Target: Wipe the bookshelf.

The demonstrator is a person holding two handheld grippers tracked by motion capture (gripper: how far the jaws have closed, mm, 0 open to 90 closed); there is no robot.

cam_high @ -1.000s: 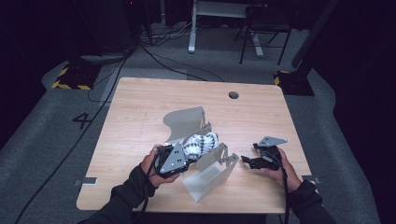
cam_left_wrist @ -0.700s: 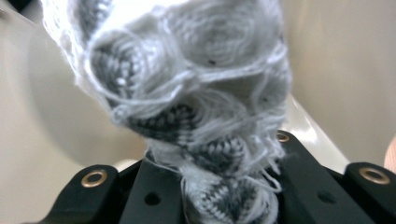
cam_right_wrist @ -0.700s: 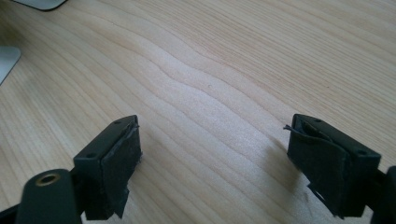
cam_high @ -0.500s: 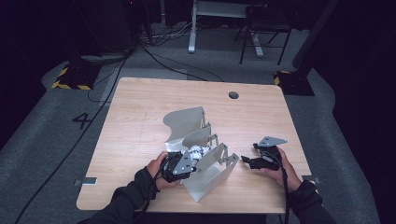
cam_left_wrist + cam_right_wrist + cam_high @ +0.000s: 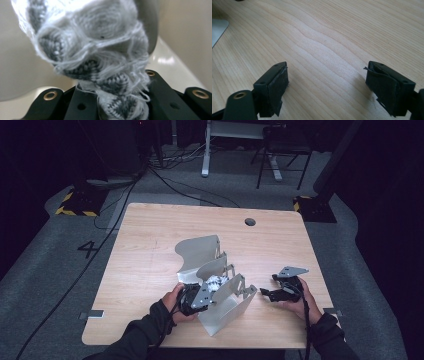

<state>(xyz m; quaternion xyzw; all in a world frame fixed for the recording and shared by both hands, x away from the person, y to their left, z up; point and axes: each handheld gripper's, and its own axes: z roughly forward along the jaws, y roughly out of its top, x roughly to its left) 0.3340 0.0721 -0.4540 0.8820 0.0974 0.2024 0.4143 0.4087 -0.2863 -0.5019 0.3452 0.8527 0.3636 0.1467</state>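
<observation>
While left gripper (image 5: 207, 292) pinches grey-white knitted sock (image 5: 100, 57) inside curved grey metal rack (image 5: 235, 302) | right gripper (image 5: 332, 87) spread, empty | next: seat sock, release.

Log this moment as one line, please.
left gripper: shut on knitted bundle | bundle: inside grey metal rack | right gripper: open, nothing between jaws, over bare table

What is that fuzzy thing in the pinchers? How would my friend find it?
Start at the light wooden table and find the folded grey metal sheet stand near its front edge. There, the left gripper pinches a fuzzy white-and-grey knitted cloth among the plates. It is the only soft, woolly thing; everything around it is hard and smooth.
</observation>
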